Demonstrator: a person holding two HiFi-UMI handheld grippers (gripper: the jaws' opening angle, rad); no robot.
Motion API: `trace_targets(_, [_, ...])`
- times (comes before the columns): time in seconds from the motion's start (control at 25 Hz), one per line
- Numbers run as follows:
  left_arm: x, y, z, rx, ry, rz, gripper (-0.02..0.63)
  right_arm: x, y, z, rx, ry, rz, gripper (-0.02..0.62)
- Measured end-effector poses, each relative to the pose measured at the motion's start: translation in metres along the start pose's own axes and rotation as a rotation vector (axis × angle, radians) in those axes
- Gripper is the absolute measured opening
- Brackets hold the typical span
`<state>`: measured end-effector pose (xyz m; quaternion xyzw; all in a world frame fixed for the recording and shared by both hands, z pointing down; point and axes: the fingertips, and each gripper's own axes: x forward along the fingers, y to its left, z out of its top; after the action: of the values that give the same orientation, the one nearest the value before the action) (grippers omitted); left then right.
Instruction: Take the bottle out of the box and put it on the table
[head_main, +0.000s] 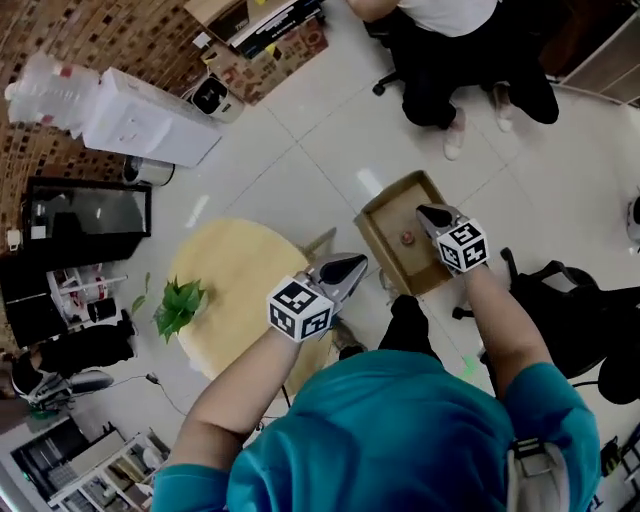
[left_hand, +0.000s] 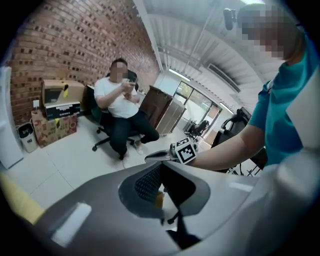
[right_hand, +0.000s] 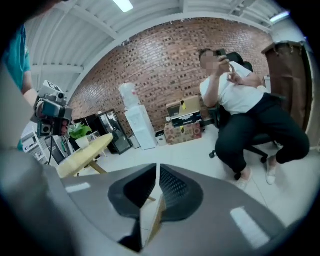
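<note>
An open cardboard box (head_main: 372, 236) stands on the floor to the right of a round wooden table (head_main: 240, 270). Inside the box I see a small reddish cap (head_main: 407, 238), probably the bottle's top; the rest of the bottle cannot be made out. My right gripper (head_main: 427, 213) hovers over the box's right half, shut and empty (right_hand: 158, 168). Between the table's edge and the box, my left gripper (head_main: 354, 266) is shut with nothing in it (left_hand: 161, 167). The right gripper (left_hand: 159, 156) also shows in the left gripper view.
A potted plant (head_main: 178, 305) sits on the table's left side. A person sits on an office chair (head_main: 450, 50) beyond the box. A white water dispenser (head_main: 150, 118) lies toward the upper left, a black chair (head_main: 570, 290) to the right, and cartons (head_main: 270, 45) at the top.
</note>
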<state>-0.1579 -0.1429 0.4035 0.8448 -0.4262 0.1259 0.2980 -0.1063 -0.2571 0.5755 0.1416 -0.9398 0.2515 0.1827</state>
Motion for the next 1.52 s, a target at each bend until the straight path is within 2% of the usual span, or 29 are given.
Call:
trace_targets(0.12, [0.08,0.049,-0.083,-0.035,0.156,-0.026,0.0,0.047,-0.042,-0.094,0.031,0.059,-0.023,0.046])
trace_targets(0.24, [0.159,0.109,-0.185,-0.018,0.328,-0.029,0.0,0.099,-0.086,-0.2,0.031,0.122,-0.038,0.079])
trace_targets(0.36, [0.209,0.157,-0.272,-0.011,0.484,-0.019,0.0,0.131,-0.115,-0.282,0.065,0.148,-0.075,0.102])
trace_targets(0.52, [0.244,0.206,-0.37,-0.011,0.635,-0.019,0.0,0.171,-0.137,-0.383,0.085,0.18,-0.099,0.13])
trace_targets(0.64, [0.24,0.241,-0.447,0.024,0.76,-0.023,0.0,0.21,-0.126,-0.452,0.097,0.219,-0.085,0.15])
trace_targets(0.72, [0.239,0.264,-0.486,0.014,0.812,-0.013,0.0,0.234,-0.119,-0.483,0.082,0.244,-0.07,0.162])
trace_targets(0.84, [0.247,0.29,-0.527,-0.009,0.85,0.009,0.002,0.265,-0.111,-0.514,0.013,0.282,-0.029,0.179])
trace_targets(1.12, [0.266,0.328,-0.585,-0.008,0.913,0.029,0.003,0.309,-0.089,-0.573,-0.135,0.401,0.046,0.22])
trace_targets(1.36, [0.279,0.343,-0.619,0.03,0.978,0.006,0.079,0.33,-0.083,-0.609,-0.196,0.461,0.042,0.238])
trace_targets(1.52, [0.289,0.353,-0.641,0.036,1.017,0.007,0.126,0.341,-0.09,-0.628,-0.242,0.48,0.009,0.241])
